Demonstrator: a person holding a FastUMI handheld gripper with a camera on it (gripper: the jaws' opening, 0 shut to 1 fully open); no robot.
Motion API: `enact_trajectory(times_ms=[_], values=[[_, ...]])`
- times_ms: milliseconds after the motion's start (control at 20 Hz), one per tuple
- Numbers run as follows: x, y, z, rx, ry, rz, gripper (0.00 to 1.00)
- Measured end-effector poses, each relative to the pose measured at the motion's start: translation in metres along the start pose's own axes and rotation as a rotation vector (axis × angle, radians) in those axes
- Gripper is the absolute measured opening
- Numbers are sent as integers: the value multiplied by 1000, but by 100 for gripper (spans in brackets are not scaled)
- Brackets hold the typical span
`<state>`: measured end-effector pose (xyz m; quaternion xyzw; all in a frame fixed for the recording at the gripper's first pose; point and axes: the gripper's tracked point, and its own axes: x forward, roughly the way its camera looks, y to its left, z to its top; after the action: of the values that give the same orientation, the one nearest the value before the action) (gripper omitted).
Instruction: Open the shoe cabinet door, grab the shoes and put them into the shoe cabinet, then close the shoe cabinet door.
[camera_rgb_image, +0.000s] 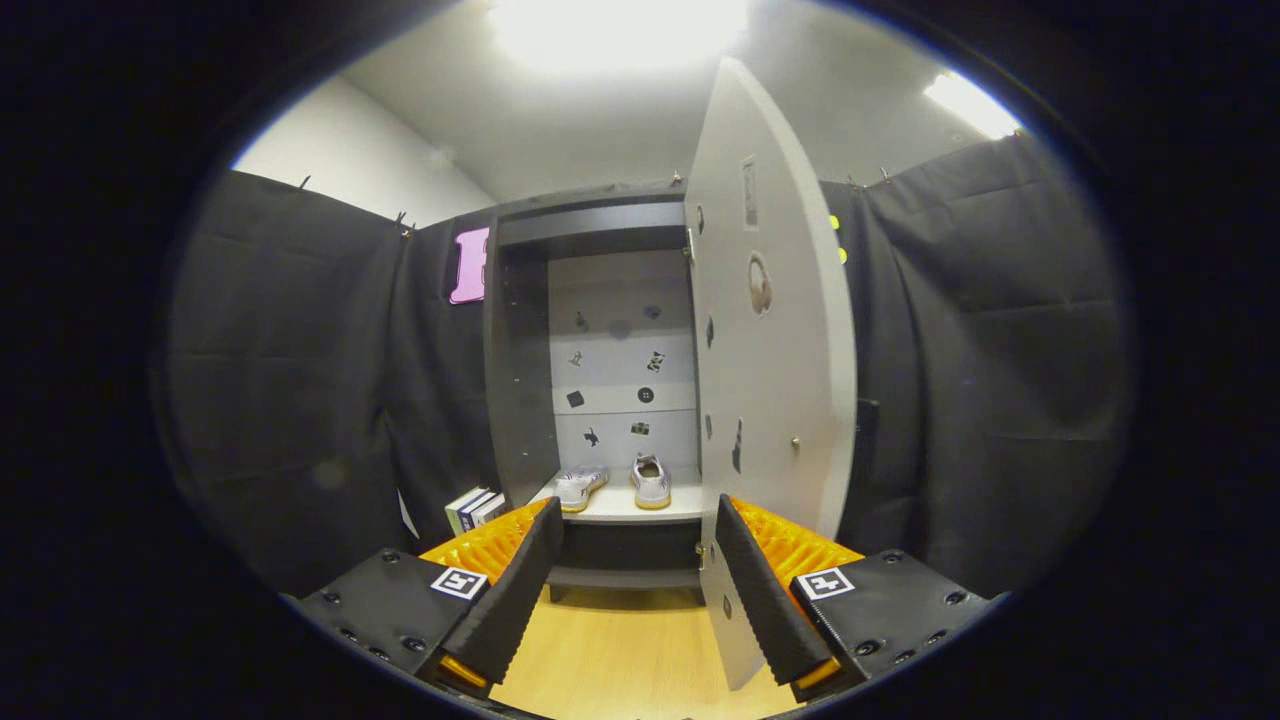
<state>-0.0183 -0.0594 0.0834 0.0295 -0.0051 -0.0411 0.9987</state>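
Gripper (635, 520) open, holding nothing; shoes (612, 485) on cabinet (520, 400) shelf, frame centre. Push door (775, 400) from its free edge, right-centre; keep fingers clear of hinge.

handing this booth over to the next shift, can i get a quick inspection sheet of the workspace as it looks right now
surface: light wooden floor ahead of the fingers, bare where visible.
job's things: tall dark grey shoe cabinet, its pale grey door swung open; two white low shoes on the cabinet's light shelf.
clutter: a few upright books on the floor left of the cabinet.
grippers: gripper open, fingers apart, holding nothing, cabinet beyond them.
cables: nothing seen.
surroundings: black cloth wall around the booth, white ceiling with bright lamps.
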Motion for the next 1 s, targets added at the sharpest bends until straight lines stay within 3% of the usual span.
enact_trajectory(times_ms=[250,500,750,1000], values=[[-16,-65,26,13,-24,-73,96],[4,-143,28,6,-23,-143,97],[51,-184,2,22,46,-106,96],[88,-173,-29,-27,132,14,94]])
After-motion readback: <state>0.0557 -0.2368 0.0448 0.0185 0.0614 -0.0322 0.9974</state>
